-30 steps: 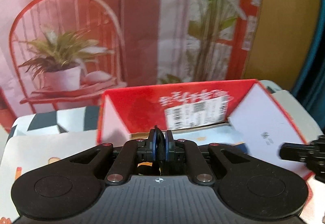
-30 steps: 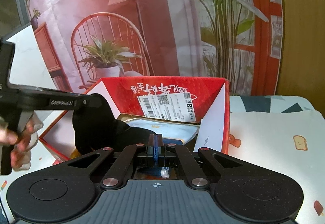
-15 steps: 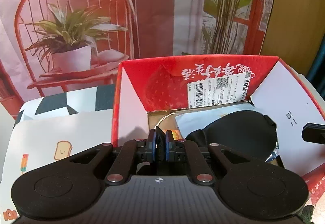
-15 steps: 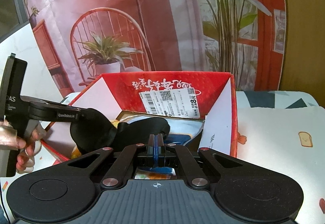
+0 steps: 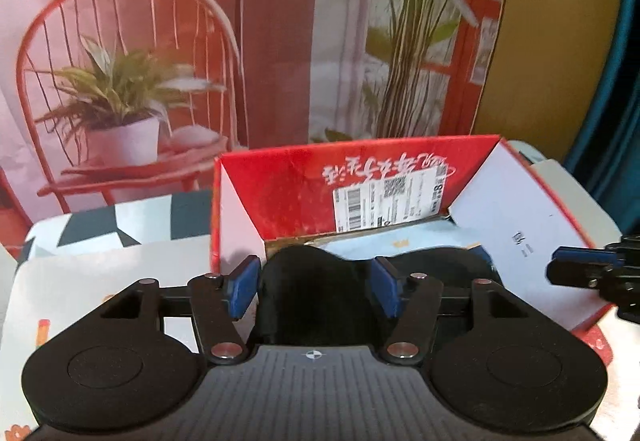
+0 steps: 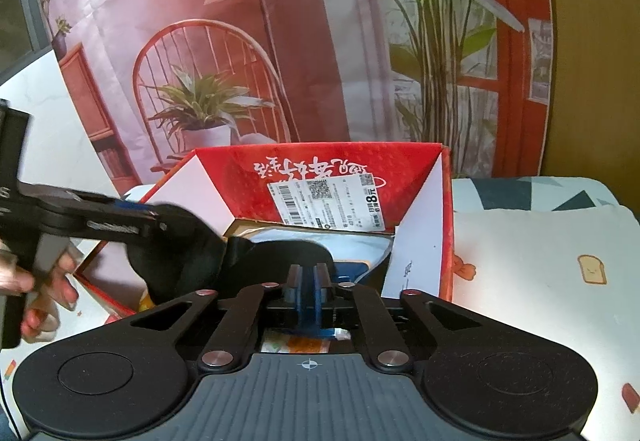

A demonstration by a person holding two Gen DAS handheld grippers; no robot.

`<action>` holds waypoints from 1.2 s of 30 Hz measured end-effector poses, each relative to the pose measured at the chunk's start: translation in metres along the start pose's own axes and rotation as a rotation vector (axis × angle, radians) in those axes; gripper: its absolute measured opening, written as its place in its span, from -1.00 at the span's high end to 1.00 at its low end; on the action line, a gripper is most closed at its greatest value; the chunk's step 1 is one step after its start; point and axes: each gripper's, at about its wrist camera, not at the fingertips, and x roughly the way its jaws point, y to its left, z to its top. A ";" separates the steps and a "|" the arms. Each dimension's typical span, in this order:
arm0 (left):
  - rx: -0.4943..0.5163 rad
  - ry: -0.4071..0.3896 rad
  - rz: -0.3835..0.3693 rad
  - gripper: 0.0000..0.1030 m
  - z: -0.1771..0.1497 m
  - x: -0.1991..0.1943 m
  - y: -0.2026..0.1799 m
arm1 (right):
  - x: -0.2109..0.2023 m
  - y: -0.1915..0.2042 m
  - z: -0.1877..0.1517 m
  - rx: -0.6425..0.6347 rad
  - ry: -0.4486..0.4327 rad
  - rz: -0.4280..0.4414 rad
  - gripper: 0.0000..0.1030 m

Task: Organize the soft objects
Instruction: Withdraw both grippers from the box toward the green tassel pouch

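A black soft eye mask [image 5: 316, 297] lies in the open red cardboard box [image 5: 288, 193], on light blue packaging. My left gripper [image 5: 314, 287] is open, its blue pads on either side of the mask's near lobe. In the right wrist view the mask [image 6: 280, 253] drapes from the left gripper [image 6: 120, 221] into the red box [image 6: 320, 161]. My right gripper [image 6: 308, 281] is shut with nothing between its pads, just in front of the box. Its fingertips [image 5: 576, 269] show at the right edge of the left wrist view.
The box stands on a pale mat with toast prints [image 6: 560, 261] over a patterned cloth [image 5: 120, 221]. A printed backdrop with a red chair and plants [image 6: 208, 101] hangs behind. A wooden panel [image 6: 592, 41] is at the right. A hand [image 6: 44, 293] holds the left gripper's handle.
My left gripper has opened; its pads were closed on the mask before. The mask has dropped lower in the box. The right gripper stayed shut and barely moved.
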 end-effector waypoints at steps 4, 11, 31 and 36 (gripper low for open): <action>-0.002 -0.033 0.018 -0.57 -0.003 -0.027 0.001 | -0.009 0.006 -0.001 -0.005 -0.014 -0.017 0.57; -0.017 -0.086 0.017 -0.84 -0.030 -0.076 -0.003 | -0.034 0.015 -0.010 -0.002 -0.061 -0.043 -0.62; -0.209 0.027 0.042 -0.82 -0.173 -0.126 -0.029 | -0.078 0.052 -0.107 -0.090 -0.014 0.020 -0.98; -0.219 0.028 0.057 -0.75 -0.190 -0.132 -0.039 | -0.087 0.056 -0.131 -0.091 0.018 0.035 -0.90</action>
